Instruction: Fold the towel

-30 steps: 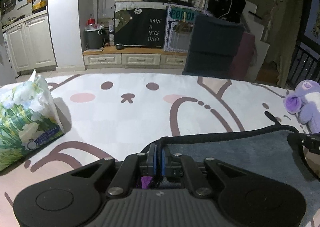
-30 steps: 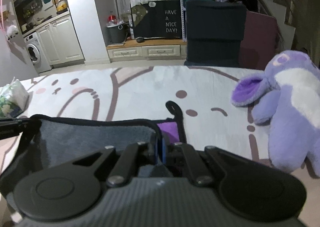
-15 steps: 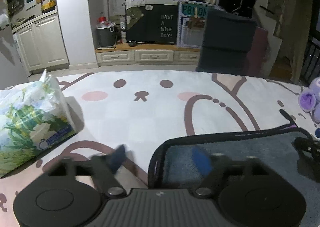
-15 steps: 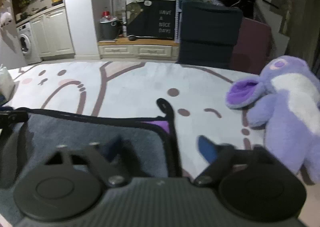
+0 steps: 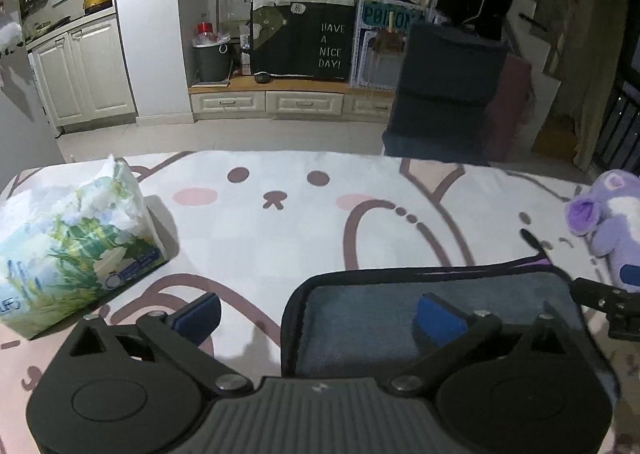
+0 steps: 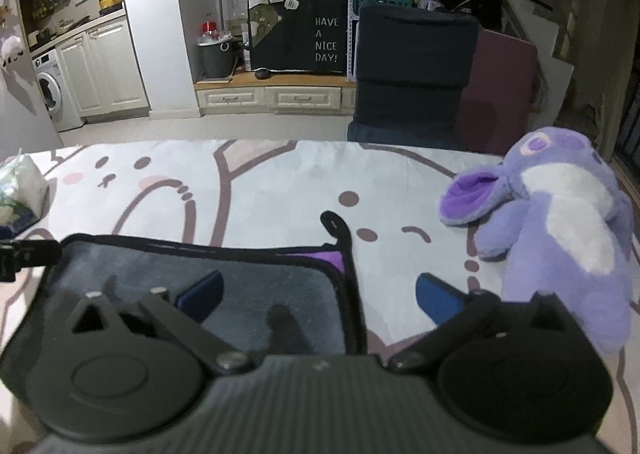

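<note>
Towel (image 5: 400,306), grey with black trim, lies flat and folded on the cartoon-print table cover (image 5: 304,230), lower centre-right of the left wrist frame and lower left-centre of the right wrist frame (image 6: 240,286). A purple under-layer peeks out at its far right corner, with a black hanging loop (image 6: 336,222) sticking up past the edge. Left gripper (image 5: 320,312) spread wide, holding nothing; its blue pads straddle the towel's left edge, one pad over bare cover, the other over grey cloth. Right gripper (image 6: 318,294) also wide open and empty, straddling the towel's right edge, left pad over the cloth, right pad over the cover. Tissue pack (image 5: 72,250) sits at mid-left of the left wrist frame, well apart from the towel. Purple plush toy (image 6: 560,222) lies at right of the right wrist frame, near the towel's right side, not touching.
</note>
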Motion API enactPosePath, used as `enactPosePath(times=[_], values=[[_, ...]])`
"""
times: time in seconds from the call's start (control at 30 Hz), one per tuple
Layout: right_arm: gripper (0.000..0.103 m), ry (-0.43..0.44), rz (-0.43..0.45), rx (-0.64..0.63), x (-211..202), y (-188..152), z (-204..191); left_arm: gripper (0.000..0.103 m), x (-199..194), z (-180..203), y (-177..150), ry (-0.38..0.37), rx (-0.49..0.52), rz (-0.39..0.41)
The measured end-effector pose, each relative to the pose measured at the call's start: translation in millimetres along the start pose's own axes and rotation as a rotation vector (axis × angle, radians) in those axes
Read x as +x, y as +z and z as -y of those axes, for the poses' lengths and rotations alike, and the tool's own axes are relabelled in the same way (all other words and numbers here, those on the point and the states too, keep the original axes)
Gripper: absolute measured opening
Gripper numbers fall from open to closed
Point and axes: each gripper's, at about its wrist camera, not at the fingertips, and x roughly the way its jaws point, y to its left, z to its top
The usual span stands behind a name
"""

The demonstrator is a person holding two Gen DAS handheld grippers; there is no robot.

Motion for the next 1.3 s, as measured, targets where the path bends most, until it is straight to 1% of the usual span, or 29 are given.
enactPosePath(times=[0.17,0.3,0.47,0.77,1.1,1.3], values=[[0.103,0.002,0.008,0.039,-24,5,0,0.103,-31,4,2,0.02,0.016,0.019],[0.103,-0.003,0.017,0.054,-47,8,-1,0.103,-54,5,4,0.007,0.003,0.03],[0.103,-0.007,0.03,0.042,-76,9,-7,0.103,-78,10,6,0.02,0.006,0.053],[0.103,-0.023,0.047,0.051,-115,7,-8,0.103,-114,19,5,0.01,0.013,0.063],[0.103,-0.034,0.079,0.069,-157,-4,-6,0.103,-148,35,-9,0.008,0.043,0.073],[0.103,-0.035,0.09,0.073,-186,-14,-8,0.103,-172,38,-18,0.01,0.043,0.085]])
